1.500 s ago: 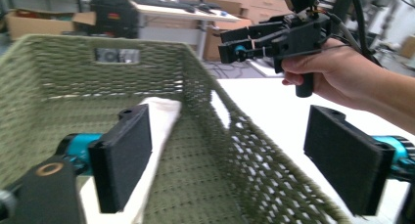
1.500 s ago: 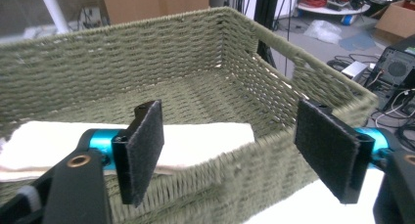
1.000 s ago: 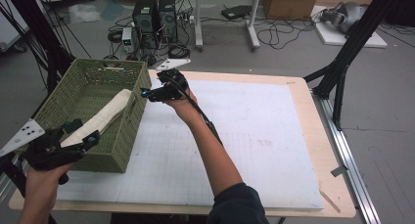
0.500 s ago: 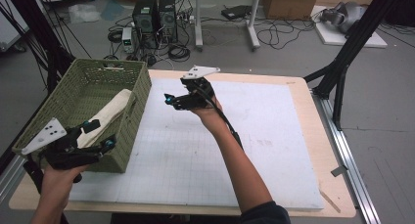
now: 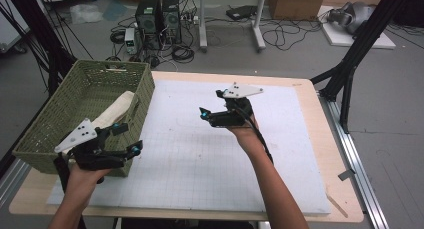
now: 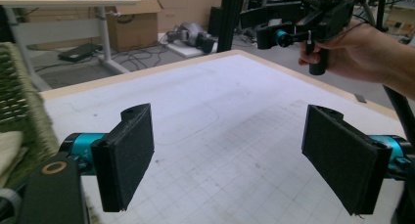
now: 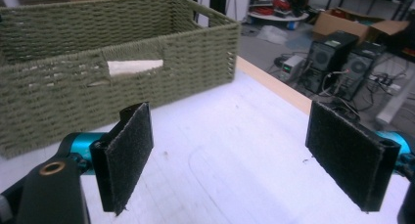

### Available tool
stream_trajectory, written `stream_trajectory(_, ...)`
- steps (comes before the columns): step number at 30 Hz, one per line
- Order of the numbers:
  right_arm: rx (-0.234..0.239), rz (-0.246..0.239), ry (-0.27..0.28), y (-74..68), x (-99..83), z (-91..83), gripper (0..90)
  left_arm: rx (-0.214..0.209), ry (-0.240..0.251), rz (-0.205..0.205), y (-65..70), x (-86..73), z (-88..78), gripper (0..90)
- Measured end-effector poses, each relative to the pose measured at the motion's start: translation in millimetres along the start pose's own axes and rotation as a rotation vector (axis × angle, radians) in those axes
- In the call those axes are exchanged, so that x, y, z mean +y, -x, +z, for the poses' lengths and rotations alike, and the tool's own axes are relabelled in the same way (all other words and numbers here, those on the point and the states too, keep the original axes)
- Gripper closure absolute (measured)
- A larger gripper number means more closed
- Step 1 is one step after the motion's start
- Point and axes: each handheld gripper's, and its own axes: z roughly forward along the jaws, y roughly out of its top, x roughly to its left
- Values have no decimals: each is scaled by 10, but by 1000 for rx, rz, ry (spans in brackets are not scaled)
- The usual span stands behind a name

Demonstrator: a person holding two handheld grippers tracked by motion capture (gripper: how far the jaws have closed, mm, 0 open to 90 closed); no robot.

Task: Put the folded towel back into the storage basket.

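A green woven basket (image 5: pixel 145 89) stands at the table's left, with a cream folded cloth (image 5: pixel 117 109) lying inside against its near right wall. My left gripper (image 5: pixel 127 138) hovers at the basket's near right corner, open and holding nothing; in the left gripper view its jaws (image 6: pixel 240 165) stand wide apart over the white mat. My right gripper (image 5: pixel 211 104) is held above the mat's middle, pointing left at the basket, open and empty. In the right gripper view (image 7: pixel 240 155) the basket (image 7: pixel 58 97) lies ahead, and the cloth (image 7: pixel 134 66) shows through its handle slot.
A white gridded mat (image 5: pixel 225 159) covers most of the wooden table (image 5: pixel 330 139). Black frame legs (image 5: pixel 350 74) rise beside the table's right edge. Computer towers (image 5: pixel 160 14) and cables lie on the floor behind the table.
My right gripper has moved right, away from the basket, out over the mat's middle. My left gripper has shifted right along the basket's near side to its corner.
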Motion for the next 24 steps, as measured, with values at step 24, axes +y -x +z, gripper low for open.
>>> stream_trajectory(24, -196, 75, -2, 135, -745, -1077, 163, -119, 7, 41, 236, -123, 652, 195)
